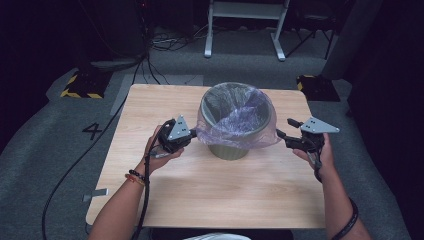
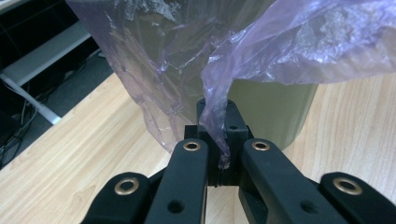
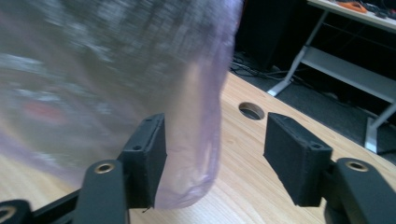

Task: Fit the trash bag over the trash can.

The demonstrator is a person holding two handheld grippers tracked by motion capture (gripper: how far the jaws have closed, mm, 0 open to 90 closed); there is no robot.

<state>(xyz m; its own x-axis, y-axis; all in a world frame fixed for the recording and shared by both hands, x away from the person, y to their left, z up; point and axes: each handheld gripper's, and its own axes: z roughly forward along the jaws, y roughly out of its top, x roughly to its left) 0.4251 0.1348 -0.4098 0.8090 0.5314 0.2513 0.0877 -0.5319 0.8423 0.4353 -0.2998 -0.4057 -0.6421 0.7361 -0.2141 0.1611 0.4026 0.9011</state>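
Note:
A grey-green bin (image 1: 229, 149) stands at the middle back of the wooden table (image 1: 210, 195), lined with a thin purple plastic bag (image 1: 239, 126) that hangs over its rim. My left gripper (image 1: 192, 134) is at the bin's left side, shut on a pinched fold of the bag (image 2: 215, 116) in front of the bin wall (image 2: 271, 109). At the bin's right side my right gripper (image 1: 285, 127) is open. In the right gripper view the bag's loose edge (image 3: 196, 140) hangs between its pads (image 3: 152, 154), close to the left one, blurred.
A round cable hole (image 3: 251, 110) is cut in the tabletop near the right gripper. Grey carpet surrounds the table, with a white desk frame (image 1: 245, 30) behind it, cables (image 1: 150, 60) on the floor and yellow-black striped blocks (image 1: 82, 85) at both back corners.

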